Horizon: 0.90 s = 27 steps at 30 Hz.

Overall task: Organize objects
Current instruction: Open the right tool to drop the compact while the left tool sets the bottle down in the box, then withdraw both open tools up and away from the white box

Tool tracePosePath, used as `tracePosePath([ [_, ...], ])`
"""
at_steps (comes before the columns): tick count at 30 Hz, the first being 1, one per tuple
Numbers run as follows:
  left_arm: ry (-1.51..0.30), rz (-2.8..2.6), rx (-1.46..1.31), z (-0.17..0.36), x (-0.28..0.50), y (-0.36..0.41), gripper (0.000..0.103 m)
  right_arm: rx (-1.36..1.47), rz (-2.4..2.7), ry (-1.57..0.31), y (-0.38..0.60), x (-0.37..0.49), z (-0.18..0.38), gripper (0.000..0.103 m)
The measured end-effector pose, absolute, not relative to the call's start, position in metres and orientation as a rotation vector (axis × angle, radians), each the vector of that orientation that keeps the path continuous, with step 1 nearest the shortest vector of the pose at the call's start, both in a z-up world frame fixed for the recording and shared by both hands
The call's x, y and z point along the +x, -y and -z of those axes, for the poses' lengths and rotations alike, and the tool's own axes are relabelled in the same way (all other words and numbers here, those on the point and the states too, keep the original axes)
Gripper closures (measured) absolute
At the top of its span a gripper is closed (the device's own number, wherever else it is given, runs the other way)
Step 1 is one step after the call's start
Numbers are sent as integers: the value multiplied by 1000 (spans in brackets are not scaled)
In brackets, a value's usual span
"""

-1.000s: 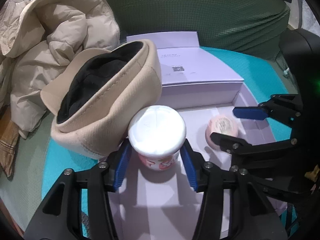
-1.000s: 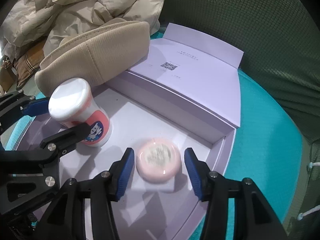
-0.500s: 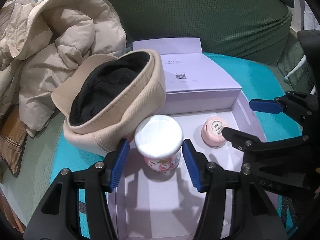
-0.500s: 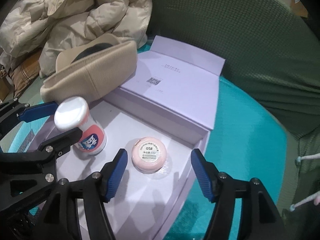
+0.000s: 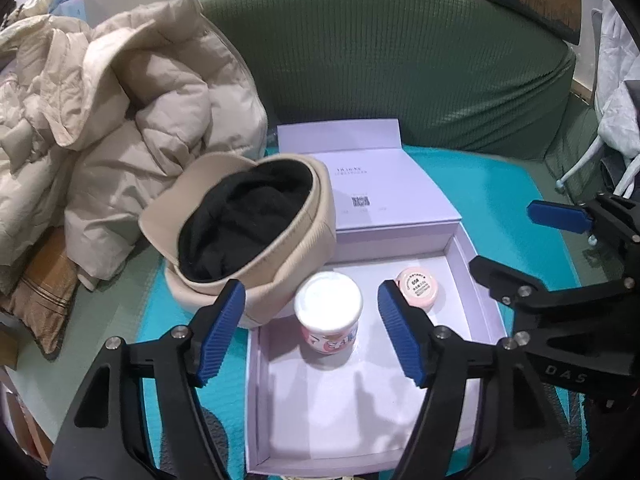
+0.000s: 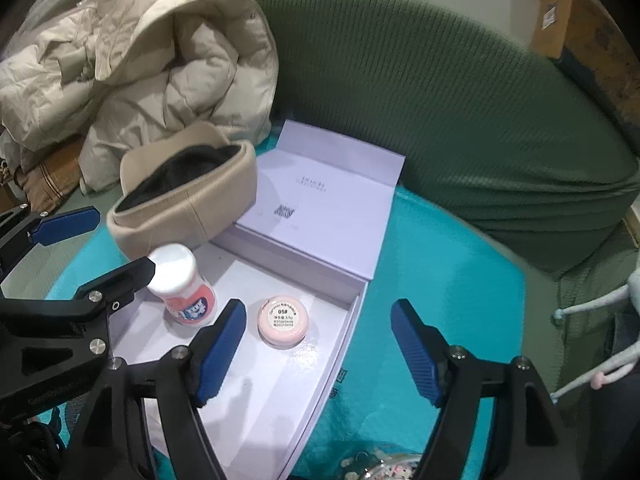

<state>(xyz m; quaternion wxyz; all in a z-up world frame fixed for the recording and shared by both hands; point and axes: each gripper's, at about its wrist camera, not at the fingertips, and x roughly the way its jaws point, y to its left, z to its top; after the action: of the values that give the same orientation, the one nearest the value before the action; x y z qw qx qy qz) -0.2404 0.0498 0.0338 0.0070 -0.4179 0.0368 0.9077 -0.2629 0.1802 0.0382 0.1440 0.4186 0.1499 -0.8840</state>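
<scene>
Left gripper spread wide, nothing held, right gripper likewise, bottle and jar stood in box

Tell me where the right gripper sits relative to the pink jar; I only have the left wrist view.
Observer: The right gripper is open over the lilac box. The pink jar shows between its fingers, nearer the inner one, and nothing is gripped.
Operator: Check the outer finger.
Observer: It hangs past the box's right wall, over the teal cloth.
Operator: Report anything near that gripper that I can't see.
Observer: A clear packet with small pale pieces lies on the cloth at the bottom edge of the right wrist view. It is too cropped to identify.
</scene>
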Motion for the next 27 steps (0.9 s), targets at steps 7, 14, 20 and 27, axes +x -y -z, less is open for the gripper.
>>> tracePosePath([
  [7,-100,-2886,-1251,-61,-222,-46,32,1127,2593,-440,-181,-240,-68,24],
  [14,-108,-2912,-1203,-79,-197,-46,28,1072,2617,-457,-180,-213,-89,19],
  [20,-111,-2929,-1195,-86,-175,-46,27,1060,2617,-454,-180,-191,-95,19],
  [27,-126,-2949,-1192,-88,-150,-44,26,1052,2617,-454,-178,-164,-97,19],
])
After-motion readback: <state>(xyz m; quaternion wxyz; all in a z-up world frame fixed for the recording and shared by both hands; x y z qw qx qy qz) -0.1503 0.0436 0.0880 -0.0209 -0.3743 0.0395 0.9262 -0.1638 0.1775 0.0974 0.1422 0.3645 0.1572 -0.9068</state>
